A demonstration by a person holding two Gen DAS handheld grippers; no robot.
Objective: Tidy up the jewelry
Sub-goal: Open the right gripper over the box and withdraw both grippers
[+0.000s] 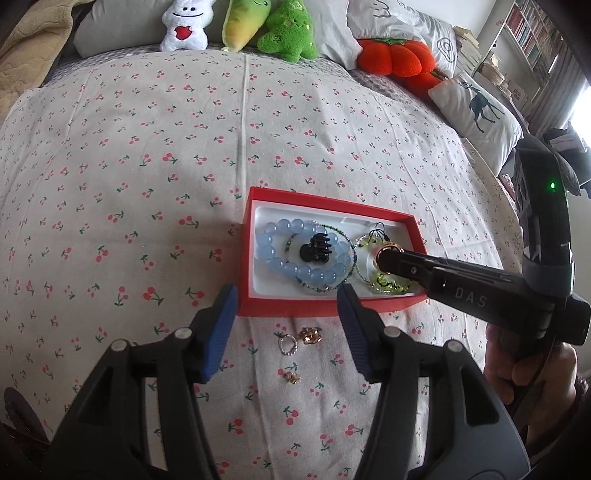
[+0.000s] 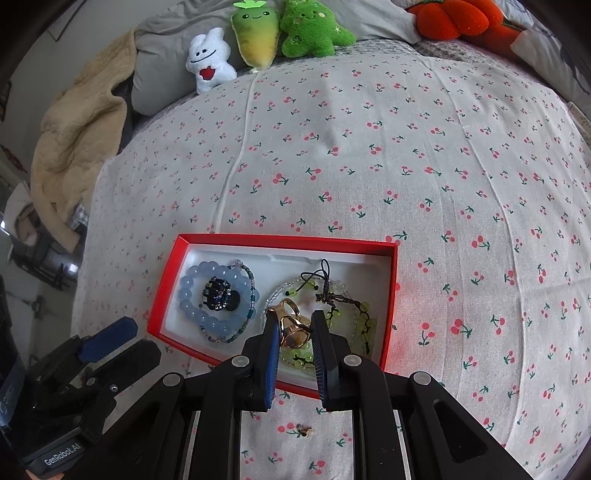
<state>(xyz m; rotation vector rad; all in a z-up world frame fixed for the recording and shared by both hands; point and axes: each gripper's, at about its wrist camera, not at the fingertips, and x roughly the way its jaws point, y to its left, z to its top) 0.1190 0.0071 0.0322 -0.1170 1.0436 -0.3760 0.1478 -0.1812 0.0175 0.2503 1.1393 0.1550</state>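
Note:
A red box [image 1: 317,314] [image 2: 280,240] with a white lining lies on the bed. In it lie a blue bead bracelet [image 1: 269,254] [image 2: 188,295], a black hair claw [image 1: 317,249] [image 2: 218,293], a thin beaded chain and a green bead bracelet [image 1: 384,286] [image 2: 365,325]. My right gripper [image 2: 293,325] [image 1: 384,256] is shut on a gold ring [image 2: 290,328] [image 1: 384,254], held over the box's right half. My left gripper [image 1: 288,299] is open and empty, just before the box. A silver ring [image 1: 288,345], a gold piece [image 1: 309,335] and a small gold charm [image 1: 293,376] [image 2: 304,429] lie on the sheet.
The bed has a cherry-print sheet [image 1: 184,166] [image 2: 443,184]. Plush toys [image 1: 243,22] [image 2: 280,33] and pillows [image 1: 476,110] line the far edge. A beige blanket [image 2: 77,129] hangs at the left. A bookshelf [image 1: 528,33] stands at the far right.

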